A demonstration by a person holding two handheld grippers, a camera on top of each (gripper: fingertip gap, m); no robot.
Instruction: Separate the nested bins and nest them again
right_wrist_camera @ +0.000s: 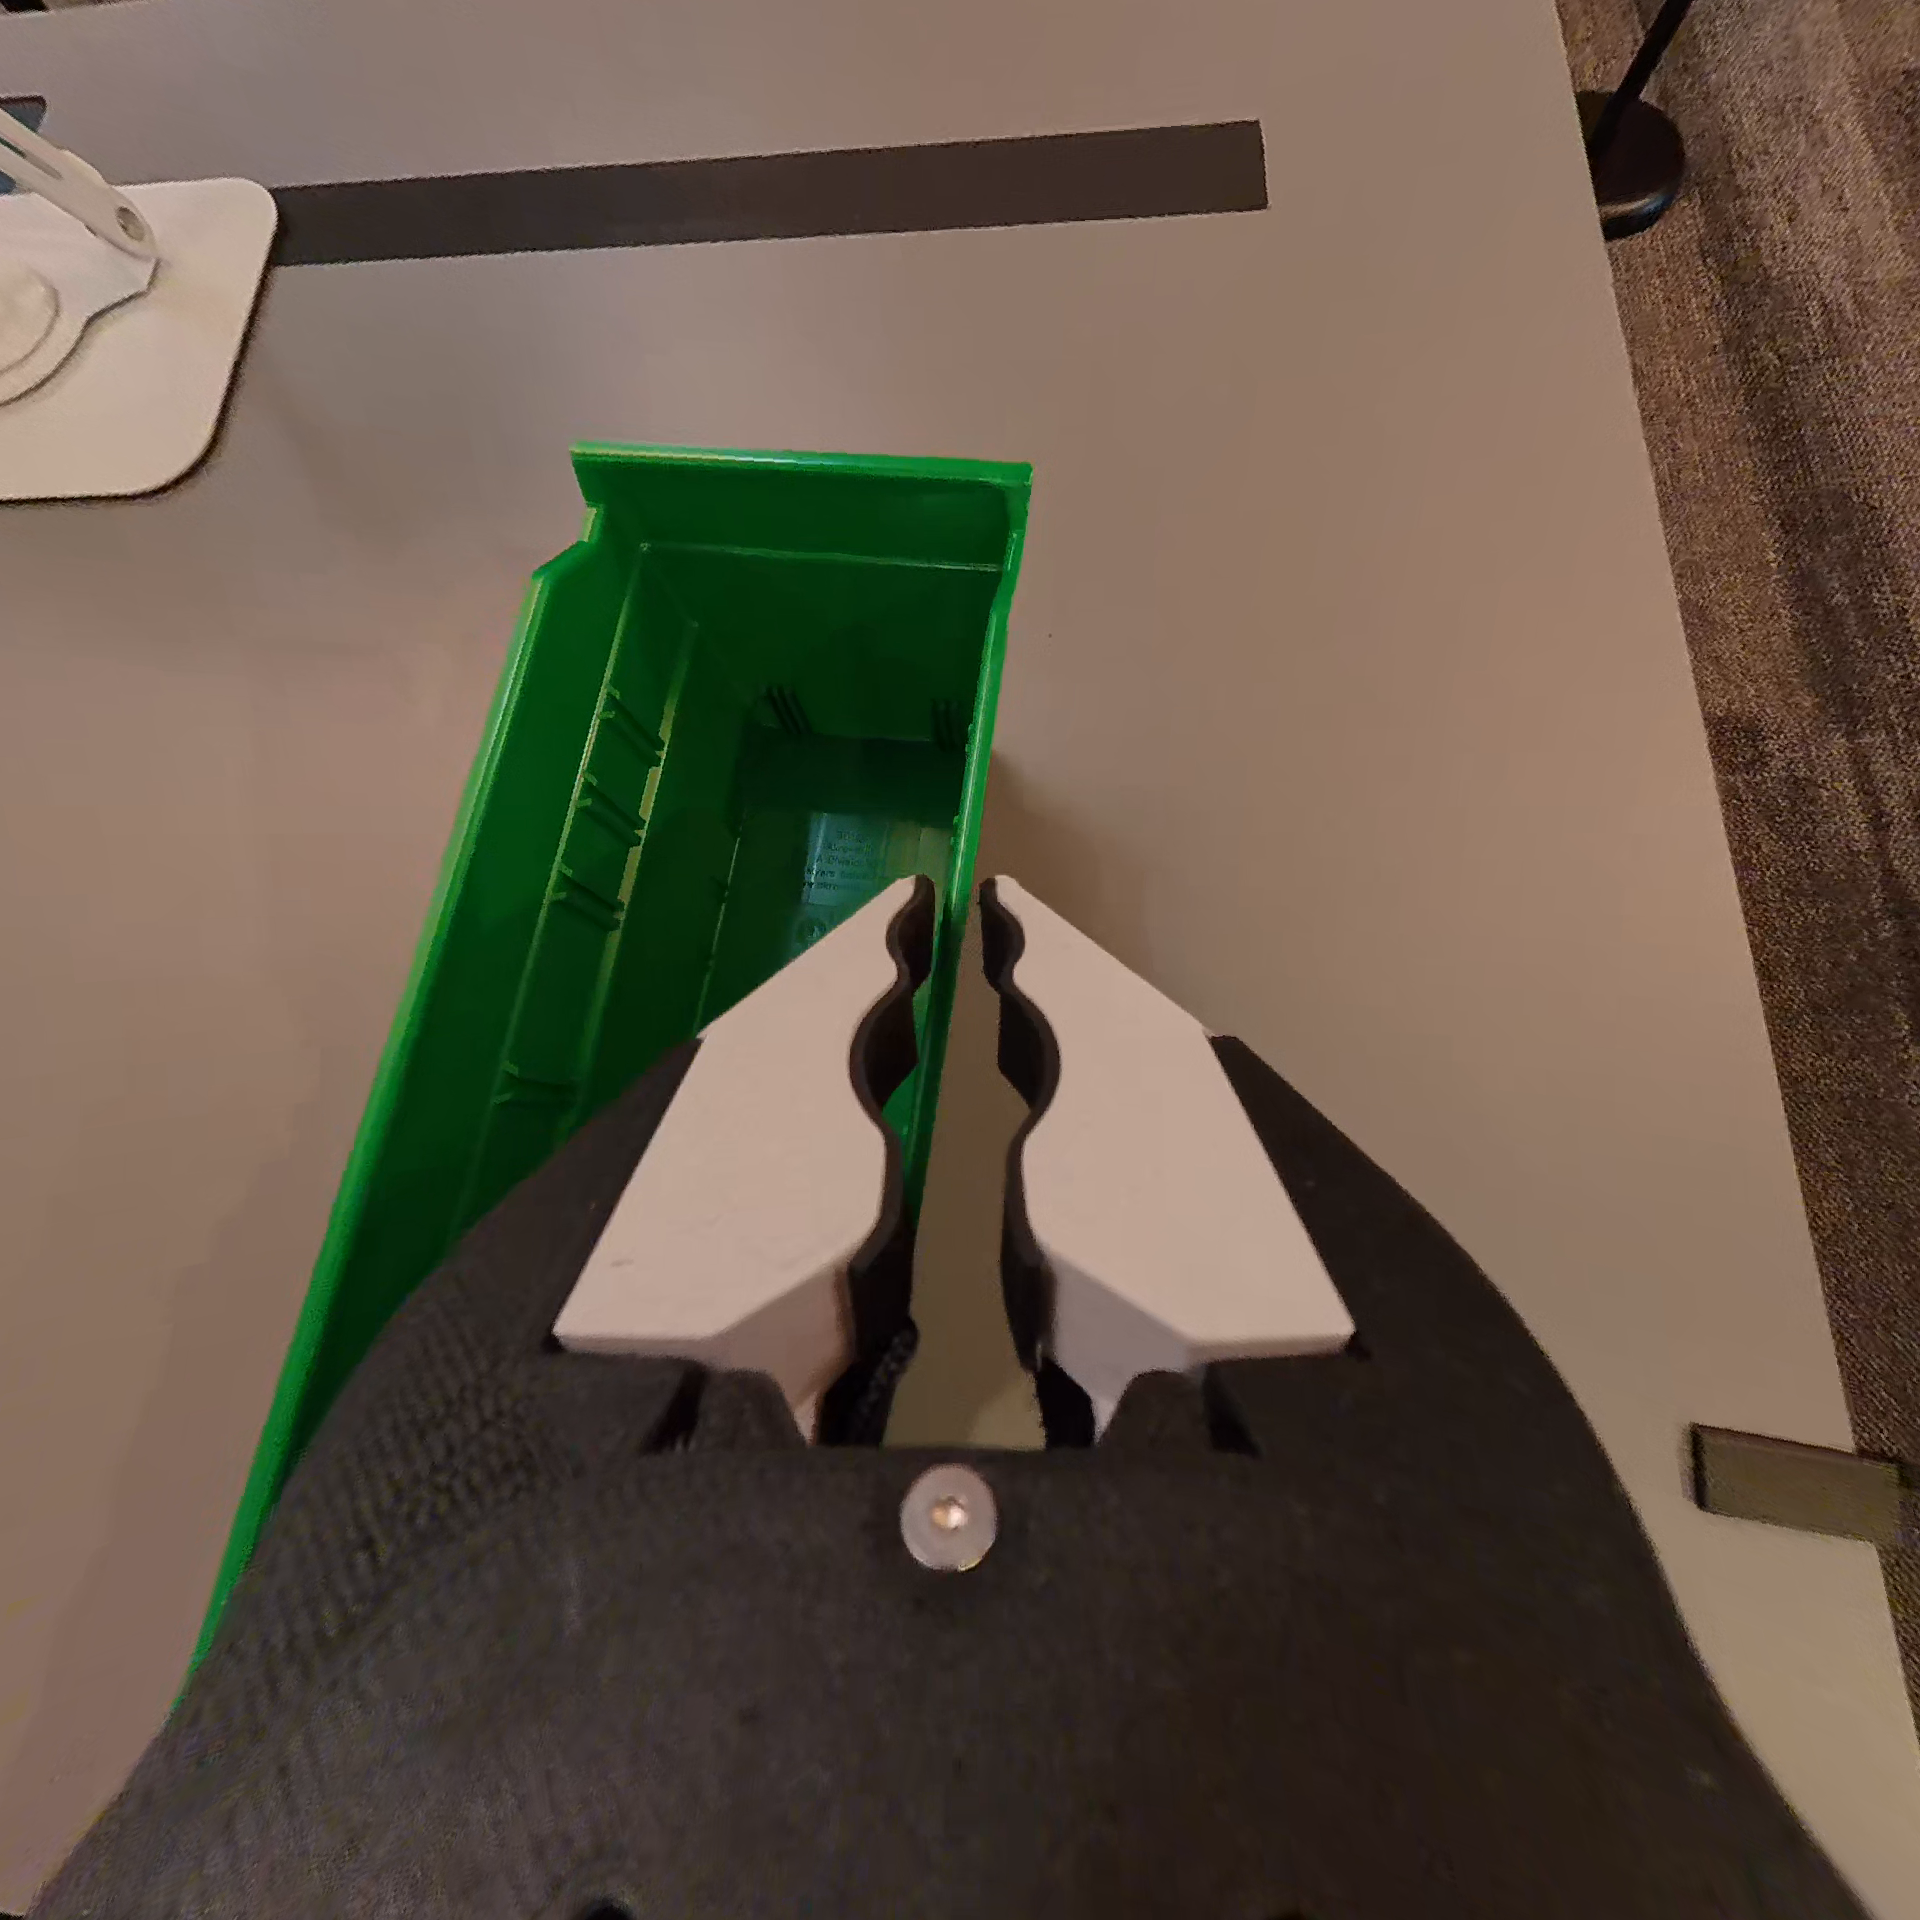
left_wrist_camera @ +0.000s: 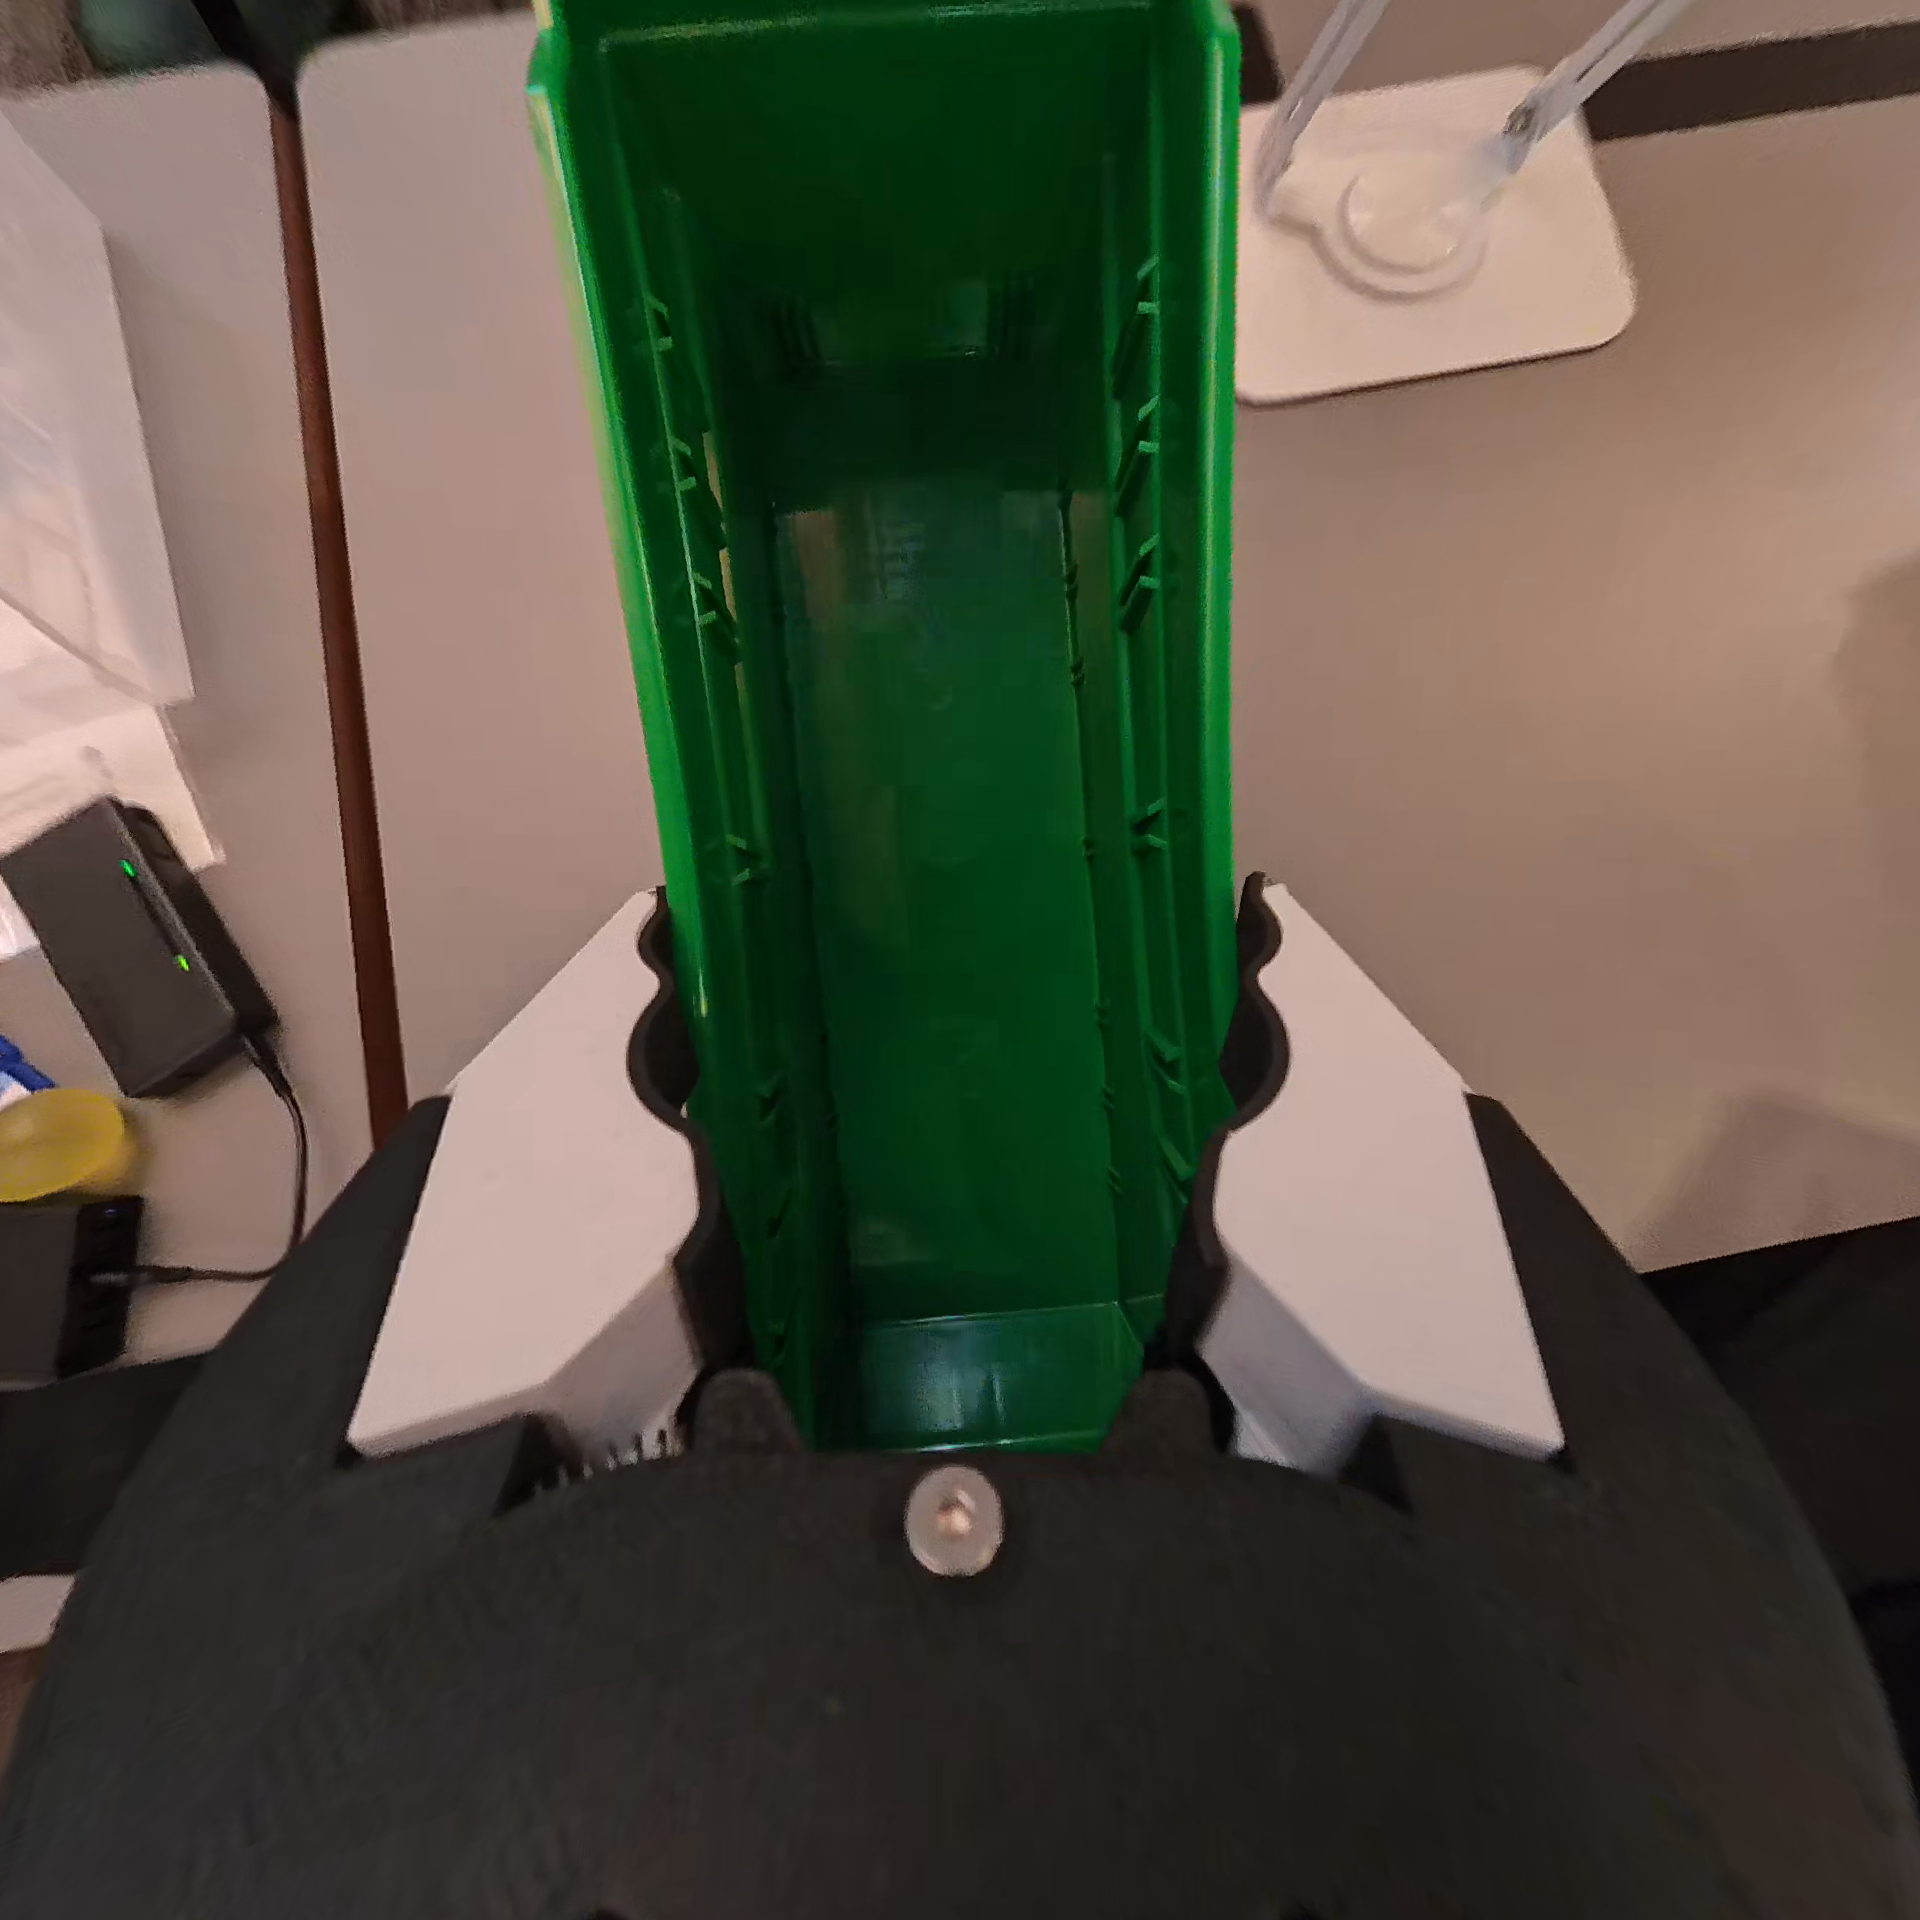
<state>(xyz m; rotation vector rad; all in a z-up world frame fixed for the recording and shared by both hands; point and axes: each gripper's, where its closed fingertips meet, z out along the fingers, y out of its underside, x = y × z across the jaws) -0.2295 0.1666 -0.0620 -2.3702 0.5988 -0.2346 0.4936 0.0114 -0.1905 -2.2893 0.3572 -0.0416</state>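
Note:
There are two green bins, apart from each other. In the left wrist view, one green bin [left_wrist_camera: 935, 623] runs lengthwise away from me, its open side facing the camera. My left gripper [left_wrist_camera: 956, 899] is shut on it, with the fingers spread wide and pressed on its two long outer walls. In the right wrist view, the other green bin [right_wrist_camera: 810, 613] lies on the grey table [right_wrist_camera: 1351, 623]. My right gripper [right_wrist_camera: 956, 888] is closed narrowly on the bin's right wall, one finger inside and one outside.
A white lamp base [left_wrist_camera: 1455, 260] stands on the table, also in the right wrist view [right_wrist_camera: 114, 343]. A black tape strip [right_wrist_camera: 769, 187] runs behind the bin. A dark adapter [left_wrist_camera: 135, 956] with cable and a yellow object [left_wrist_camera: 62, 1143] sit at left. Carpet [right_wrist_camera: 1787, 727] lies past the table's right edge.

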